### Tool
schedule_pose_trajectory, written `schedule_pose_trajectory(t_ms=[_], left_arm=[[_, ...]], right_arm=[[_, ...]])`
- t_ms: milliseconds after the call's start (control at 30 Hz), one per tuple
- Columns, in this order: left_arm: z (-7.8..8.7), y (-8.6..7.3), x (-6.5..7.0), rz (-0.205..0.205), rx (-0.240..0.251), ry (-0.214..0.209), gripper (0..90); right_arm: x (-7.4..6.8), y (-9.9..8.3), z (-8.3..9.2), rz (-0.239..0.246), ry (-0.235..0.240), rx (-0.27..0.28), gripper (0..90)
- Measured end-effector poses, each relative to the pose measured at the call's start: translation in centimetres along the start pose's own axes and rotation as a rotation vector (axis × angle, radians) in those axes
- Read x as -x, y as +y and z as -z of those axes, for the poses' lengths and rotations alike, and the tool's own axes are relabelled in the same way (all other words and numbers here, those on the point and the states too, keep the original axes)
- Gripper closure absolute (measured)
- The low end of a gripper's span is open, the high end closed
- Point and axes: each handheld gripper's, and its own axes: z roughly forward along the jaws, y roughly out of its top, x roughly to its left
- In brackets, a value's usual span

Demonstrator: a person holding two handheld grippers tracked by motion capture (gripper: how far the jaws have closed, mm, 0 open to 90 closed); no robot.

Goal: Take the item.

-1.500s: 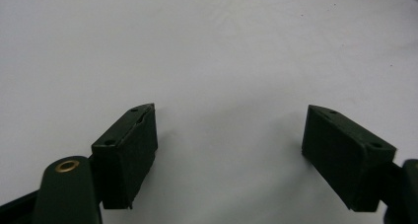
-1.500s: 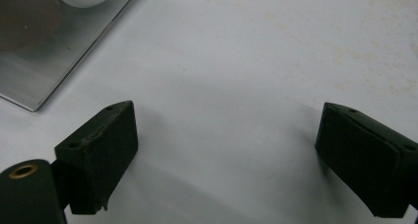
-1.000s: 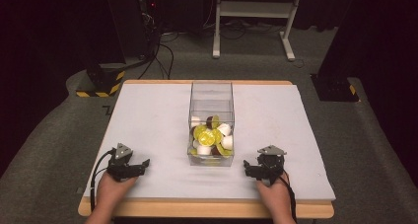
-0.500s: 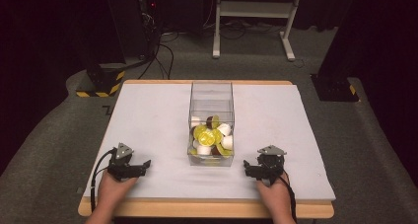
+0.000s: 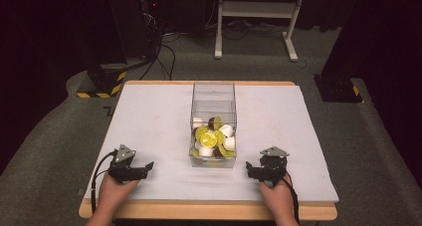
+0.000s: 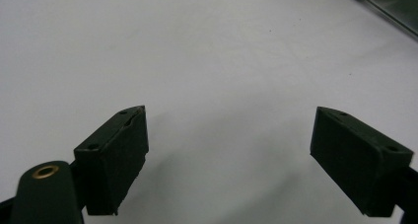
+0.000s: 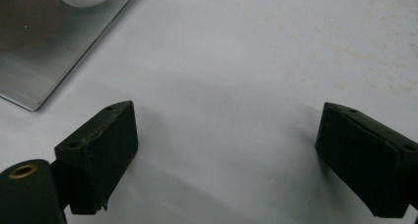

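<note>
A clear plastic box [image 5: 213, 94] stands at the middle of the white table top [image 5: 149, 121]. Its near end holds several yellow, white and brown capsules [image 5: 209, 136]. My left gripper [image 5: 148, 166] rests on the table left of the box, pointing right. Its jaws have just been opening and stand open [image 6: 229, 130] over bare white surface, with nothing between them. My right gripper [image 5: 248, 169] lies right of the box, pointing left. It is open too [image 7: 226, 135], and nothing sits between its jaws. A corner of the box [image 7: 44, 61] lies just ahead of it.
The table's wooden front edge [image 5: 209, 211] runs just behind both hands. The box edge [image 6: 394, 12] crosses the top right corner of the left gripper view. Beyond the table are a dark floor, cables and a white stand [image 5: 254, 22].
</note>
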Motion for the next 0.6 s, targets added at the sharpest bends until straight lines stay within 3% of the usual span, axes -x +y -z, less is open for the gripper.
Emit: schedule_pose_trajectory(t_ms=[300, 600], left_arm=[[0.33, 0.27, 0.26, 0.011, 0.032, -0.026, 15.1], [0.75, 0.44, 1.01, -0.011, 0.045, -0.060, 15.3]], right_arm=[[0.00, 0.00, -0.01, 0.000, 0.000, 0.000, 8.9], [0.00, 0.00, 0.00, 0.000, 0.000, 0.000, 8.9]])
